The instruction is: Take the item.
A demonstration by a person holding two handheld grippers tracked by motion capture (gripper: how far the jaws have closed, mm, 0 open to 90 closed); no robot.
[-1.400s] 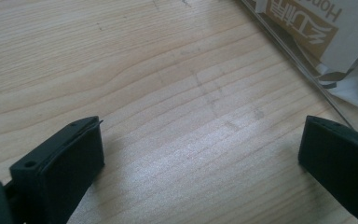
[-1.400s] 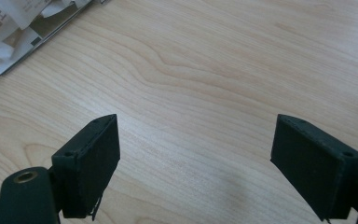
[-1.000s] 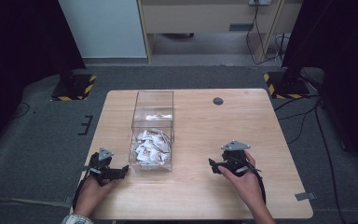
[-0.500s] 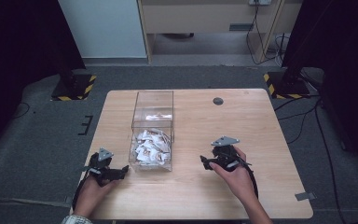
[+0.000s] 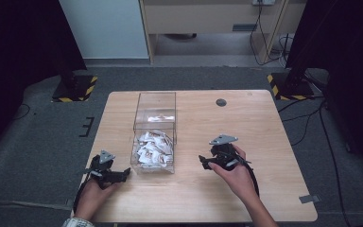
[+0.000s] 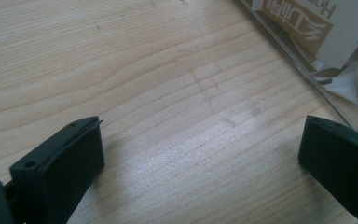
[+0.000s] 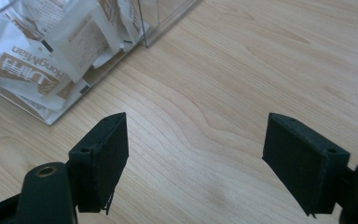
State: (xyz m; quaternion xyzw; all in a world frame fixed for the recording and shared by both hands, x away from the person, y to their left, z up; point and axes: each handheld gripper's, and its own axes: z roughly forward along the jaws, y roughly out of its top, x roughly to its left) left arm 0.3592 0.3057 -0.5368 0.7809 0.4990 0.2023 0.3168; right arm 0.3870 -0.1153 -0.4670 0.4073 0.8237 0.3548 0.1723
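Wooden table stands on grey carpet.

black tongs, grey 3-corner plates, black cables, pale patterned cuff.

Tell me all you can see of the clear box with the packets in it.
The clear box is a tall, open-topped container of what looks like transparent plastic, standing upright on the wooden table, left of centre. White and brown printed packets lie heaped loosely in its lower part; the upper part holds nothing. The left gripper and right gripper flank it with jaws open, and neither touches it.
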